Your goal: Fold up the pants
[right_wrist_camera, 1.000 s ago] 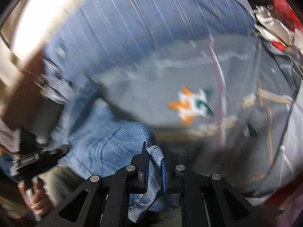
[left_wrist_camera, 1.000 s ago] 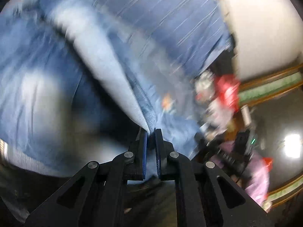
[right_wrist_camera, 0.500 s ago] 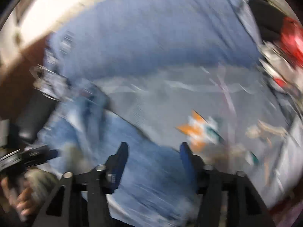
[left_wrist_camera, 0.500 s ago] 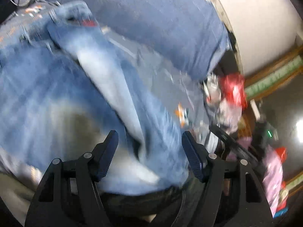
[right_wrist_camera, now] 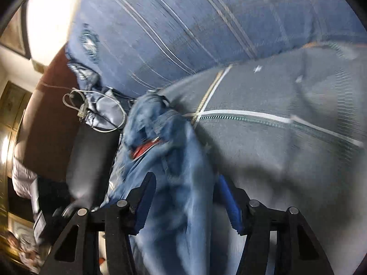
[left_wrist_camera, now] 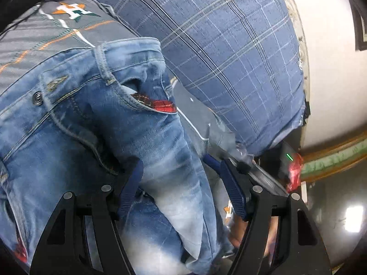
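Observation:
Light-washed blue jeans [left_wrist_camera: 96, 119] lie on a grey quilted bedspread [left_wrist_camera: 45, 32], waistband toward the far side, a red plaid lining showing at a pocket. My left gripper [left_wrist_camera: 181, 183] is open, its jaws standing either side of a folded ridge of denim without clamping it. In the right wrist view the jeans [right_wrist_camera: 169, 165] lie blurred under my right gripper [right_wrist_camera: 185, 197], which is open with denim between its spread jaws. The red patch [right_wrist_camera: 143, 147] shows there too.
A large blue plaid pillow [left_wrist_camera: 229, 45] lies along the far side of the bed and also shows in the right wrist view [right_wrist_camera: 183, 23]. A white cable [right_wrist_camera: 96, 112] lies by dark fabric at left. Red clutter [left_wrist_camera: 294, 171] sits past the bed edge by the wall.
Both grippers were shut on denim one second ago and have opened, letting the jeans drop onto the bedspread. Both have since moved closer over the fabric.

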Motion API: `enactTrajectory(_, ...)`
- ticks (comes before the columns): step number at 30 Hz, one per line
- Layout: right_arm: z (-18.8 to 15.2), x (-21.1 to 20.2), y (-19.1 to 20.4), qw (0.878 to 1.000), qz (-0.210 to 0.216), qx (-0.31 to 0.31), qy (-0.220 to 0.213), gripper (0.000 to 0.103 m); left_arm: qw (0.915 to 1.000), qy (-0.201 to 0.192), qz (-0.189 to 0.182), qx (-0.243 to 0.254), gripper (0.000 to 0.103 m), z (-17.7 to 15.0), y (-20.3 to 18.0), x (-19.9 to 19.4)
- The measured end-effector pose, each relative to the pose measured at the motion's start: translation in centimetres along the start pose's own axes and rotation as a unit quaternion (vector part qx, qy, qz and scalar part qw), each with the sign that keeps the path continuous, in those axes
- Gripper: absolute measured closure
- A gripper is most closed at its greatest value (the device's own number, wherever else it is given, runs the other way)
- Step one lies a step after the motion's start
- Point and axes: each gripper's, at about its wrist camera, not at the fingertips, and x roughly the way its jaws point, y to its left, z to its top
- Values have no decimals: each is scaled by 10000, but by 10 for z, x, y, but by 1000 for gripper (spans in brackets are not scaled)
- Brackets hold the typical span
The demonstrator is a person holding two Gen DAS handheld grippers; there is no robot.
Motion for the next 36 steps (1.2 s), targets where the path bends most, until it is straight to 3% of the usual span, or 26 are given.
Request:
enactTrajectory(1, 7, 8, -5, 9999, 102, 94, 66, 52, 10000, -11, 5, -16, 34, 1, 3, -1)
enactTrajectory(2, 11, 20, -7, 9996, 162, 150, 161, 60, 10000, -31, 15, -45, 34, 2, 6, 0)
enactTrajectory(3, 15, 27, -5, 9998, 55, 124, 164, 76, 10000, -18, 14, -77, 34, 3, 7, 1)
enactTrajectory(6, 16, 25, 9, 9994, -182, -296, 64, 97, 9995, 26, -130, -289, 34, 7, 13, 1)
enactTrajectory(7, 14, 19, 17, 9992, -167, -371, -32, 100, 9995, 2, -164, -282, 34, 9, 14, -2)
enactTrajectory(9, 10, 1, 28, 9984, -104, -509, -241, 100, 9995, -98, -163, -252, 34, 8, 12, -6)
enactTrajectory(13, -10, -32, 78, 9922, 14, -1102, -583, 101, 9979, -189, -522, -348, 34, 5, 14, -19)
enactTrajectory(16, -37, -45, 116, 9851, 327, -1563, -640, 101, 9953, -353, -823, -369, 34, 1, 15, -35)
enactTrajectory(19, -62, -41, 134, 9810, 568, -1775, -535, 101, 9929, -716, -878, -349, 34, -7, 22, -59)
enactTrajectory(25, -106, -19, 131, 9823, 1116, -1494, -161, 101, 9911, -820, -820, -649, 34, -19, 51, -82)
enactTrajectory(30, -135, -1, 118, 9812, 1463, -1248, 130, 101, 9920, -911, -668, -557, 34, -35, 54, -95)
enactTrajectory(36, -146, 25, 98, 9834, 1458, -994, 416, 101, 9916, -1064, -569, -456, 34, -66, 59, -114)
